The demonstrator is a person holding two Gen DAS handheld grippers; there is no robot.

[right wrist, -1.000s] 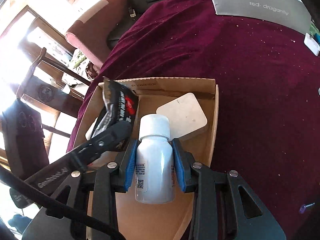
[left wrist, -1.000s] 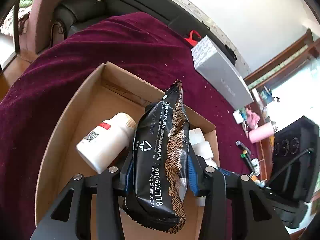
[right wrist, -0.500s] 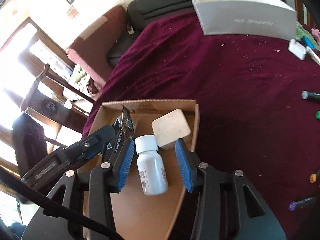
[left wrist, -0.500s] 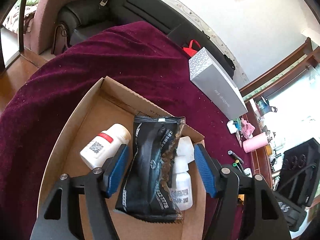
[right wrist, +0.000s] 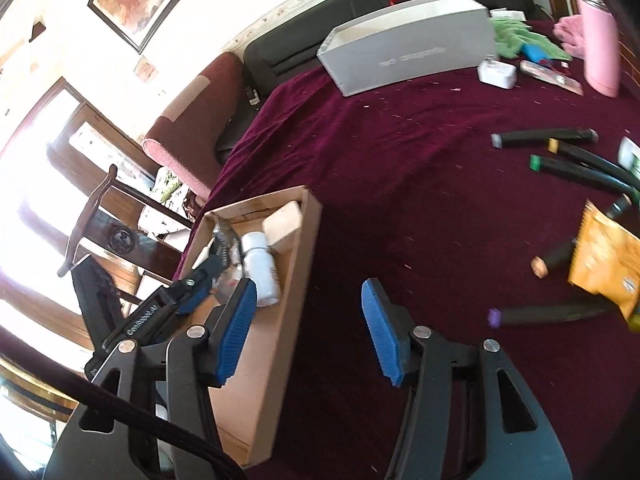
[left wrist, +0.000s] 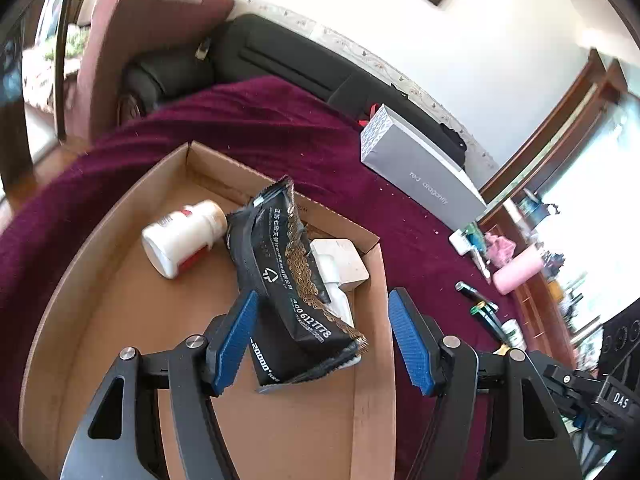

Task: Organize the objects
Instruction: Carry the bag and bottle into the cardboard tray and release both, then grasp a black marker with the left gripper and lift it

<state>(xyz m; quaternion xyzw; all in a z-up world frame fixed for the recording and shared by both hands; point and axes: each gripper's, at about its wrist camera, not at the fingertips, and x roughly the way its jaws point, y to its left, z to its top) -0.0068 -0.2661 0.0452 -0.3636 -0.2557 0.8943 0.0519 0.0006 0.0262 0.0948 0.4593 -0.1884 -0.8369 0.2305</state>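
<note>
A cardboard box (left wrist: 120,216) lies on the maroon cloth. In it are a black snack packet (left wrist: 292,280), a white bottle with a red label (left wrist: 180,240) on its side, a second white bottle (left wrist: 338,296) partly under the packet, and a beige square block (left wrist: 352,256). My left gripper (left wrist: 320,320) hangs open over the packet's near end, pads off it. My right gripper (right wrist: 310,296) has its jaws opening above the box's right wall (right wrist: 296,280), with nothing between them. The white bottle (right wrist: 262,264) lies in the box just ahead of its left finger. The left gripper (right wrist: 208,276) shows beside it.
A grey shoe box (right wrist: 408,44) and a pink bottle (right wrist: 600,32) stand at the far side of the cloth. Several dark markers (right wrist: 544,138) and an orange packet (right wrist: 604,260) lie to the right. Chairs and a dark sofa (left wrist: 280,60) border the table.
Both grippers opened and let go: the black packet and the white bottle now lie in the box. Both drew back and up, and the right one swung right toward the cloth.
</note>
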